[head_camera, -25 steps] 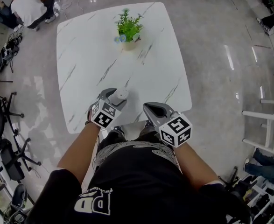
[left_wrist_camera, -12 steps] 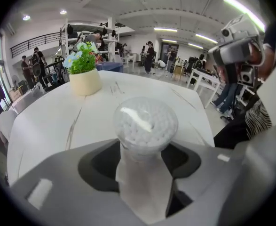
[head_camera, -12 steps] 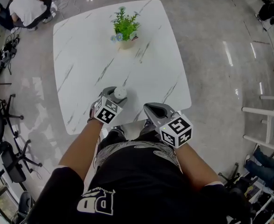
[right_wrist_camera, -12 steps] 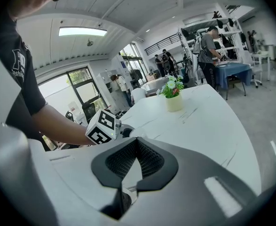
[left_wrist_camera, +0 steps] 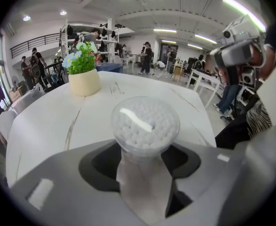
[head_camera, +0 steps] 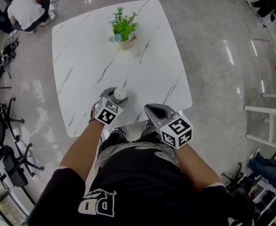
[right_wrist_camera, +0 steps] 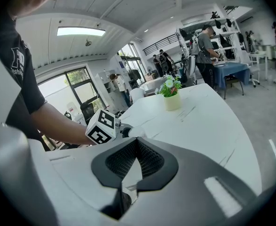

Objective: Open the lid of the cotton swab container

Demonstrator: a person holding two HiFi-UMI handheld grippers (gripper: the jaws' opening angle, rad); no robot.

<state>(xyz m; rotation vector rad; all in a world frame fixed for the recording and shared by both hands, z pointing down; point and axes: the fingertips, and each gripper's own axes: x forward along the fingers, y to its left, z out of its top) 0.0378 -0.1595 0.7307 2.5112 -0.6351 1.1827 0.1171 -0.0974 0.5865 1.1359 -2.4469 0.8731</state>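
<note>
Currently in the hold-and-open step: my left gripper [left_wrist_camera: 145, 150] is clamped on the body of the cotton swab container [left_wrist_camera: 142, 173], one jaw on each side just under the clear lid [left_wrist_camera: 146, 119]. It sits over the near part of the marble table [head_camera: 105, 55]; I can't tell if the base is touching the top. The lid looks still on, with swabs packed under it. My right gripper [right_wrist_camera: 137, 147] has its jaws together with nothing in them, and sits apart to the container's right. Next, I reckon: bring the right across, open it, catch the lid rim and lift while the left keeps the body steady.
</note>
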